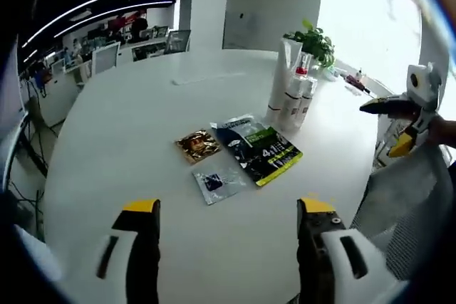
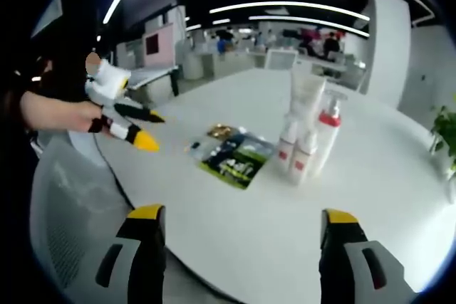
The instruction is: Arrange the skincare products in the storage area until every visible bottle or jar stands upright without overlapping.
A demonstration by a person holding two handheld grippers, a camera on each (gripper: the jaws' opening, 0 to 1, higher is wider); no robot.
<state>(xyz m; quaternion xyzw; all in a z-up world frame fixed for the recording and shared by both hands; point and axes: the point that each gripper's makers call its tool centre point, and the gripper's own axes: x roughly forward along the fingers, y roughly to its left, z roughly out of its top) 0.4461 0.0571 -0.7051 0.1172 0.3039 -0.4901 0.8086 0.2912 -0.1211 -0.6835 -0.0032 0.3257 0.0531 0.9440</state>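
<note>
You are holding both grippers over a smooth, round white table [image 1: 128, 126], and both are empty. The left gripper [image 1: 228, 211] is standing with its yellow-tipped jaws wide apart, and the right gripper [image 2: 242, 218] is spread just as wide.

The skincare bottles [image 1: 291, 97] are standing upright in a tight cluster toward the far side of the table: slim white cylinders touching one another, one with a red collar under its pump, and a taller flattened tube [image 1: 286, 58] rising behind them. Just in front of them three flat sachets are lying on the tabletop: a glossy dark packet with green print [image 1: 261, 149], a small gold-brown foil packet [image 1: 199, 145] and a small clear packet [image 1: 214, 183], the last nearest your left gripper and well ahead of its jaws.

The left gripper view is showing a leafy green plant [image 1: 313, 40] behind the bottles. The right gripper view is showing the cluster from its other side, ahead of the jaws and well apart from them, with a grey mesh chair back [image 2: 64, 211] at the table's edge.
</note>
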